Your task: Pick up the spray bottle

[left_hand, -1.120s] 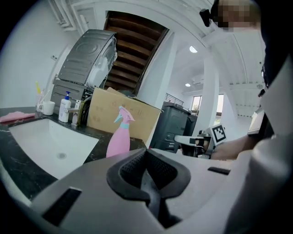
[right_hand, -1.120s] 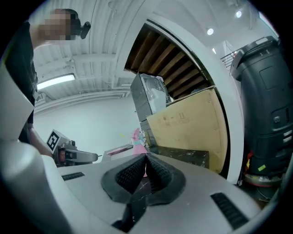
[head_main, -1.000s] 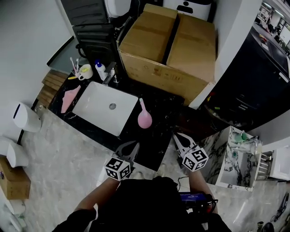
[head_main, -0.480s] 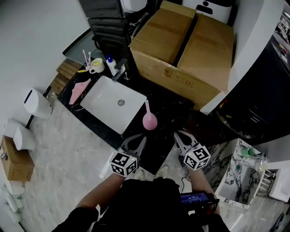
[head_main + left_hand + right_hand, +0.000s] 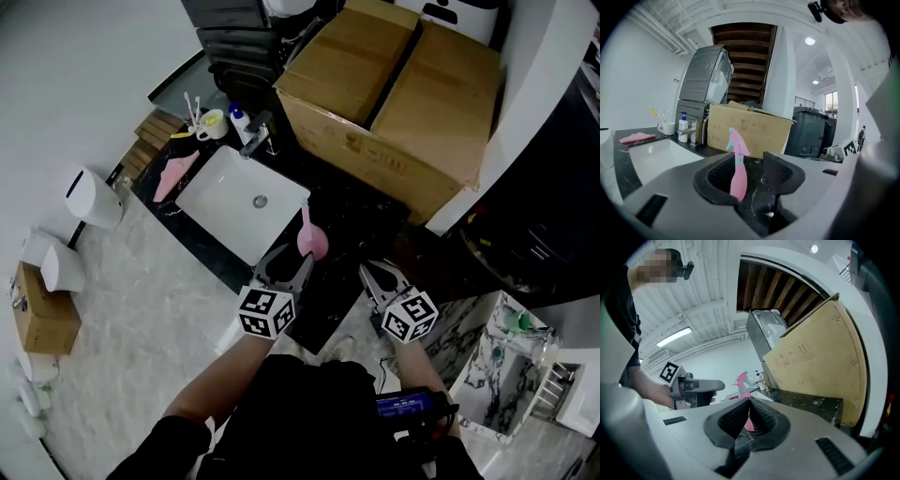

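Observation:
The pink spray bottle [image 5: 312,239] stands upright on the black counter [image 5: 361,220], just right of the white sink [image 5: 239,202]. My left gripper [image 5: 289,263] is close in front of it, and its jaws are opening. In the left gripper view the bottle [image 5: 737,171] shows in the gap between the spread fingers of the left gripper [image 5: 749,164], and the pads do not press on it. My right gripper [image 5: 373,274] hovers at the counter's near edge, to the bottle's right. In its own view the right gripper [image 5: 749,401] has its tips together and the bottle [image 5: 740,379] is behind them.
A big cardboard box [image 5: 394,103] fills the counter behind the bottle. A faucet [image 5: 255,131], a soap bottle [image 5: 242,120], a cup of toothbrushes [image 5: 208,120] and a pink cloth [image 5: 175,175] surround the sink. A white bin [image 5: 94,197] stands on the floor at left.
The left gripper has moved forward to the spray bottle and its jaws have spread from shut. The right gripper has stayed shut near the counter's edge.

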Available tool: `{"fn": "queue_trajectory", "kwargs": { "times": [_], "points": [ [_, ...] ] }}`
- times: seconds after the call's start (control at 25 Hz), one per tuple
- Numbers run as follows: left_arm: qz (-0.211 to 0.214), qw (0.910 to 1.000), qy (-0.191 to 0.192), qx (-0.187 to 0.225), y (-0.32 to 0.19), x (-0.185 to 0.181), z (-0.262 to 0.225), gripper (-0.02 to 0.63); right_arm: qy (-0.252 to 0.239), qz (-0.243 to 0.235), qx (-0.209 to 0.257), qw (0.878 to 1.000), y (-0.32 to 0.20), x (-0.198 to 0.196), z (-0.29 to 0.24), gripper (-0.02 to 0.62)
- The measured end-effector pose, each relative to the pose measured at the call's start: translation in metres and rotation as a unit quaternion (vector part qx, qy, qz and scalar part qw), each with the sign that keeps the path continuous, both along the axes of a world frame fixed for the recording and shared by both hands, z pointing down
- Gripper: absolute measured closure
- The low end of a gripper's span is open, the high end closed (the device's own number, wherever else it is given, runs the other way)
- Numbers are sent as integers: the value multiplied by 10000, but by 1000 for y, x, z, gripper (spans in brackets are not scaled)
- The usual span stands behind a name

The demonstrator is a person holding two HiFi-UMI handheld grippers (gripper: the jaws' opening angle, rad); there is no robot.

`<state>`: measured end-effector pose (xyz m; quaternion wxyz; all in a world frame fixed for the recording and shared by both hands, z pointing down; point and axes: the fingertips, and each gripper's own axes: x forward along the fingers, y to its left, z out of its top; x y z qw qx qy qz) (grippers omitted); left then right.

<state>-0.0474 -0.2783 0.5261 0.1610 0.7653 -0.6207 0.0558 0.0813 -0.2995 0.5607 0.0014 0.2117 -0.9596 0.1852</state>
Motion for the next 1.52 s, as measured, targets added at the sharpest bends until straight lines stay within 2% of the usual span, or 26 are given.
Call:
{"fn": "queue_trajectory", "kwargs": {
  "times": [0.16, 0.4, 0.68, 0.92, 1.08, 1.28, 1.52],
  "points": [
    [-235, 9997, -49, -67, -20, -1, 2, 380, -19, -80, -74, 9999, 2, 2, 3, 569],
    [-607, 9974, -385, 28, -52, -2, -8, 379, -20, -74, -141, 9999, 2, 13, 4, 569],
    [-1160, 9922, -414, -182, -75, -17, 0, 392, -16, 13, -226, 9997, 2, 27, 9, 569],
    [-1260, 9895, -684, -207, -79, -17, 3, 459, -20, 79, -317, 9995, -1, 35, 15, 569],
    [-1242, 9887, -820, -184, -79, -17, 3, 476, -32, 104, -347, 9993, -4, 38, 15, 569],
    [-1152, 9899, -806, -172, -78, -17, 4, 503, -56, 123, -356, 9993, -6, 40, 16, 569],
    [-851, 9935, -739, -163, -76, -12, 3, 512, -69, 145, -386, 9991, -7, 41, 17, 569]
  ]
}}
